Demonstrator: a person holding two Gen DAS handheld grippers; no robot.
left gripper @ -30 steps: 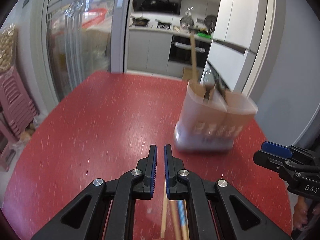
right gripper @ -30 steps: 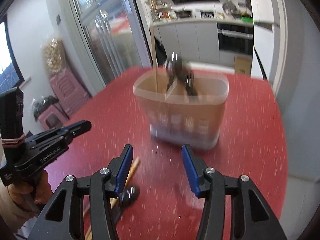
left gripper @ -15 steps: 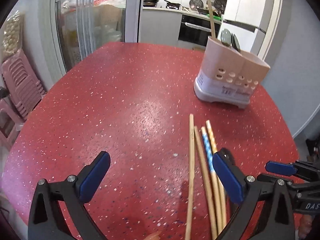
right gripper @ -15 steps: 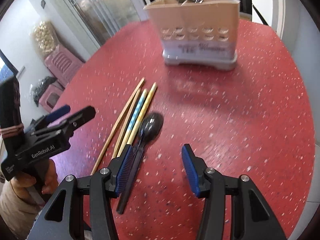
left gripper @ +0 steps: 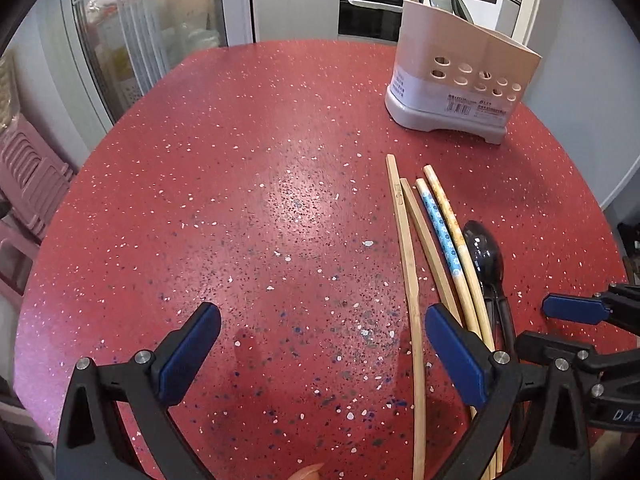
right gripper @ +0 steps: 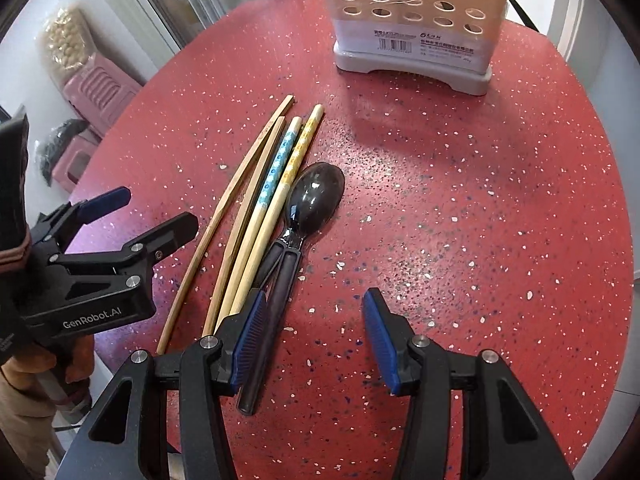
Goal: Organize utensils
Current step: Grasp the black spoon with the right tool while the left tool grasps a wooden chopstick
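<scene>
I see both my left tongs (left gripper: 320,350) and right tongs (right gripper: 314,338) spread apart, empty, above chopsticks (right gripper: 256,208) and black spoon (right gripper: 316,196) on the tabletop (right gripper: 460,200).

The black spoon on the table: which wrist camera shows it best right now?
The right wrist view: the black spoon lies whole, bowl to handle end, beside the chopsticks. The left wrist view shows its bowl, but gripper parts cover the handle's end.

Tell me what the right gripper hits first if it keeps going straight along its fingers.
Probably bare red table: the open right gripper points past the black spoon, which lies just left of its line. Farther on stands the utensil holder; depth is hard to judge.
</scene>
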